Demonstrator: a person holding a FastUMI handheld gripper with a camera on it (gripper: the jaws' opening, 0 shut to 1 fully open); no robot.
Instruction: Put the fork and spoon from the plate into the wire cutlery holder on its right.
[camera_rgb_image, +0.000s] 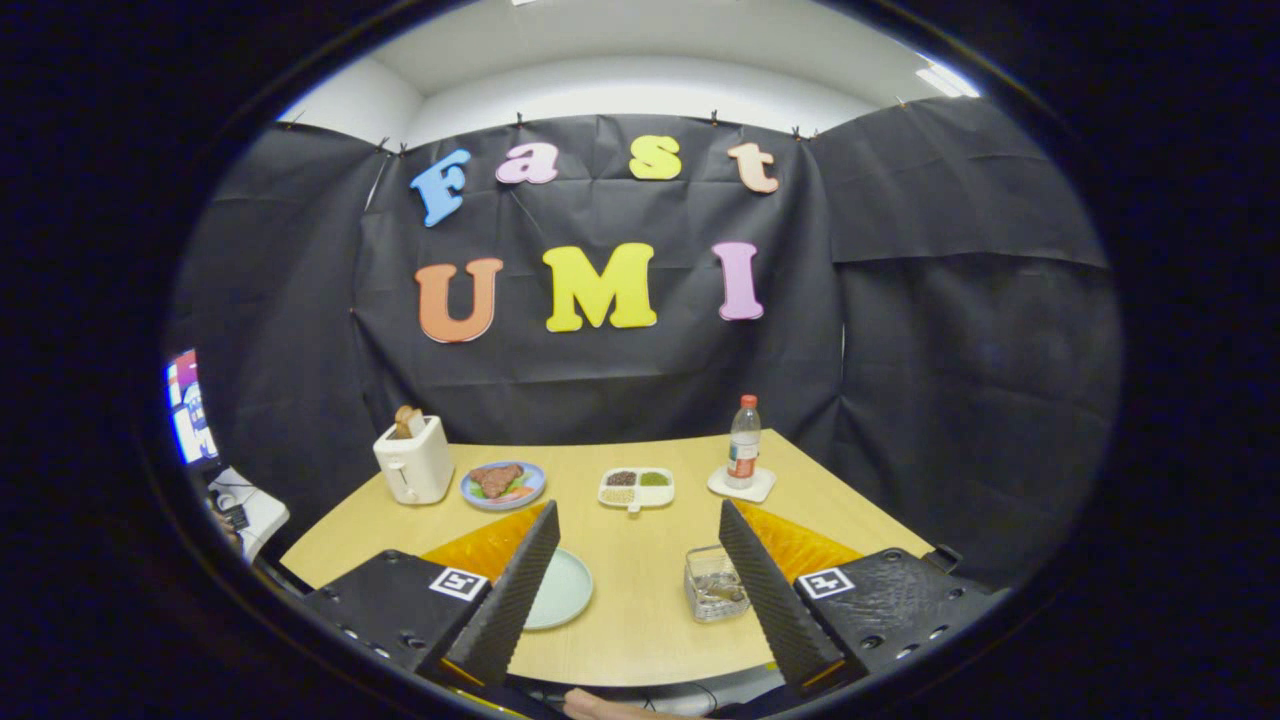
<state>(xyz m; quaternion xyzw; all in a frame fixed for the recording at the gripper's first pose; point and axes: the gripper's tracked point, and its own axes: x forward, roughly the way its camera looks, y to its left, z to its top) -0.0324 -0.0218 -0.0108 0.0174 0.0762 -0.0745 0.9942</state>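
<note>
Hovering tool (637, 560) wide open, empty, above table (640, 620).

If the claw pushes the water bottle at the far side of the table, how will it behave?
The bottle is tall and narrow and stands on a small coaster, so it would probably tip. Being round, it would likely roll afterwards. The open claw is far from it.

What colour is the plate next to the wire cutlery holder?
Pale mint green, in the gripper view: the plate lies partly behind one finger of the open gripper.
</note>
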